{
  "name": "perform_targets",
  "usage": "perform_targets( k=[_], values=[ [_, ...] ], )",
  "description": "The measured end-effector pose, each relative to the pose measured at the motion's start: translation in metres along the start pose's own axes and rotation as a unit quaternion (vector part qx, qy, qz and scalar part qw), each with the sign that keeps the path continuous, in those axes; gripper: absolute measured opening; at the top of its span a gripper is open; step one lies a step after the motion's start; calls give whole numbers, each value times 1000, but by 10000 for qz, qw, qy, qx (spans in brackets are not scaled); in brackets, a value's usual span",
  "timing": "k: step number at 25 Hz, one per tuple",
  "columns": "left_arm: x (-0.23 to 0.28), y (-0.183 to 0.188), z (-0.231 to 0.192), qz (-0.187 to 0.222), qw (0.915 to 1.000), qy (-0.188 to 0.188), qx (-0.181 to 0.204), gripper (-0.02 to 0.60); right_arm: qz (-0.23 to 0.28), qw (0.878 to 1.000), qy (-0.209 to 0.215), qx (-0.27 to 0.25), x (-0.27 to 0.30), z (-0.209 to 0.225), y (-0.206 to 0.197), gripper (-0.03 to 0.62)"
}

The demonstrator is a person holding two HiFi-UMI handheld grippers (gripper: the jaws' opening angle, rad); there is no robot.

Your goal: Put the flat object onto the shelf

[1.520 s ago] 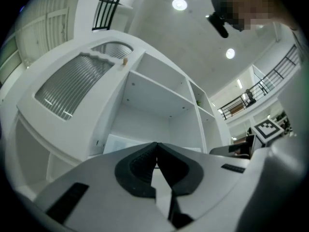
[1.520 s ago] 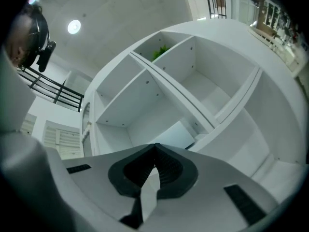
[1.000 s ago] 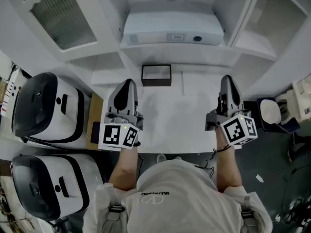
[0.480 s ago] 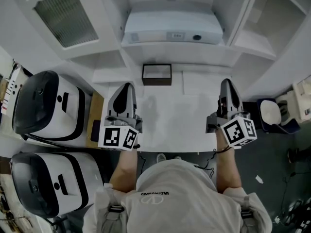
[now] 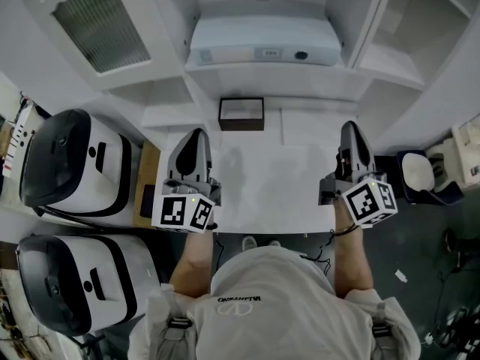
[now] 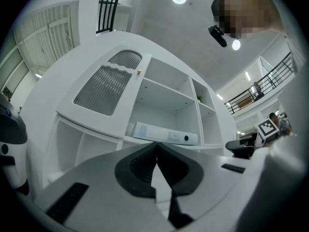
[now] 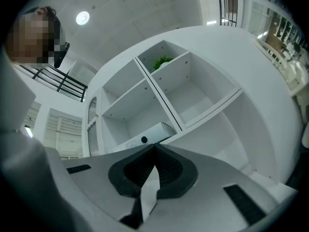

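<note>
Two big white and black machines are sitting well off to the left of the left gripper. This gripper is hovering over the white desk. Its fingers are pressing together with nothing between them. A small box with a dark rim is lying on the desk just ahead of those fingers, a little to their right. The flat white object is lying on the shelf, farther ahead of both grippers' fingers and between them. The right gripper is hovering over the desk's right side. Its fingers are together too, holding nothing.
</note>
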State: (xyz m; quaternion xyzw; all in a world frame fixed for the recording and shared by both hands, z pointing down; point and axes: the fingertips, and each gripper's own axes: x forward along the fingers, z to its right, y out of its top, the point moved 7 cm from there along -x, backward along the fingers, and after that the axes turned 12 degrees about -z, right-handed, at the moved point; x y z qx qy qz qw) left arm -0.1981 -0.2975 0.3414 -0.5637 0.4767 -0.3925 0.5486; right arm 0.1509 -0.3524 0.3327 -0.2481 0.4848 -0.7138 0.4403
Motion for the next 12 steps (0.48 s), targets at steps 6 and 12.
perform_targets(
  k=[6, 12],
  values=[
    [2, -1, 2, -16, 10000, 16, -5, 5, -9, 9999, 34, 136, 1, 6, -4, 9],
    [3, -1, 3, -9, 10000, 36, -14, 5, -55, 9999, 61, -118, 5, 1, 4, 9]
  ],
)
